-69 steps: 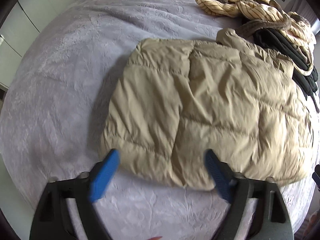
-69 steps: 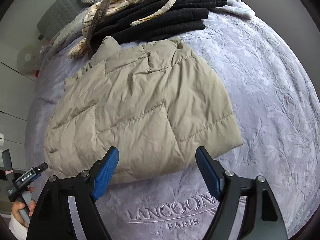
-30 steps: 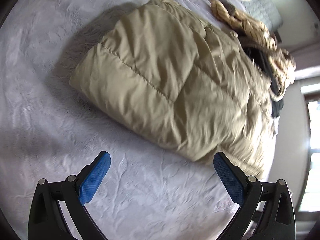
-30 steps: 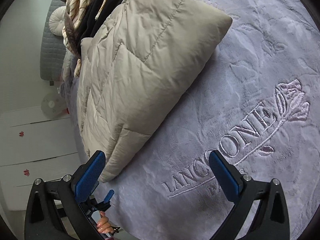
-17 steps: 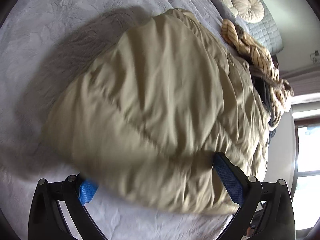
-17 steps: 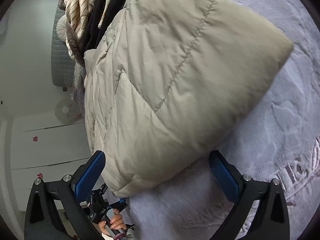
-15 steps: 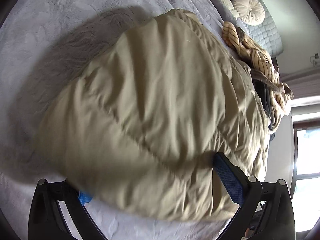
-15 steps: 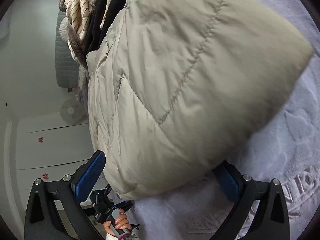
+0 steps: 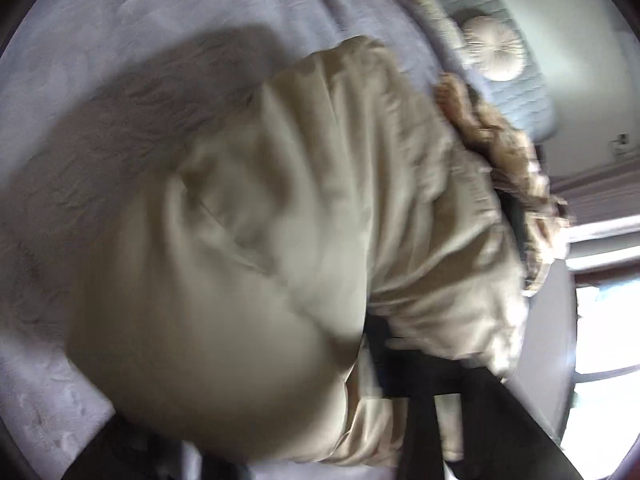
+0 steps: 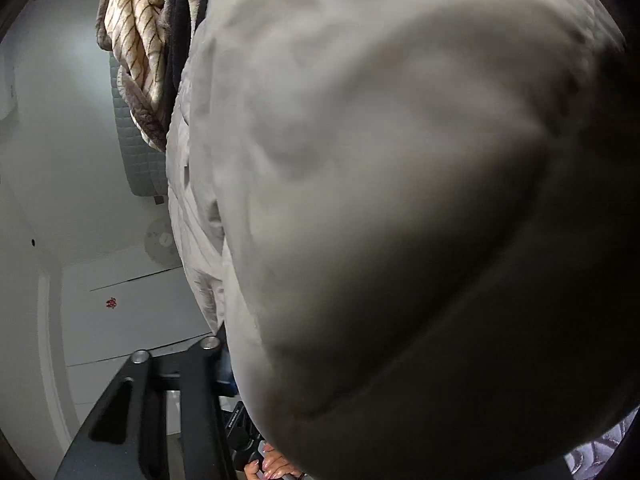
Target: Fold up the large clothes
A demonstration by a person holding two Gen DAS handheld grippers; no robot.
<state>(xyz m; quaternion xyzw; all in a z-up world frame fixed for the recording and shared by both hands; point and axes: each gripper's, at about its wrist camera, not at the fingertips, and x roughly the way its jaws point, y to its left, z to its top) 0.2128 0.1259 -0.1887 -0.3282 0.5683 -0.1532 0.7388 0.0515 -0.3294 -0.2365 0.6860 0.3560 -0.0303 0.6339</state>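
Note:
A puffy beige jacket (image 9: 280,240) lies on the lilac bed blanket (image 9: 100,40) and fills most of both views. My left gripper (image 9: 256,392) is closing on the jacket's near hem. Its right finger (image 9: 384,348) digs into the bunched fabric and its left finger is buried under the cloth. In the right wrist view the jacket (image 10: 400,200) bulges up against the lens. My right gripper (image 10: 380,380) is closing on that corner. Only its left finger (image 10: 222,364) shows, pressed against the fabric's edge.
A striped cream garment (image 10: 136,40) and black clothes (image 10: 182,20) are piled beyond the jacket. A round cushion (image 9: 494,48) rests against the grey quilted headboard (image 9: 524,96). White cupboards (image 10: 120,312) stand beside the bed. A person's hand (image 10: 272,466) shows low down.
Both grippers went from wide open in front of the jacket to closing on its near corners. The fabric has bunched up and now fills both views.

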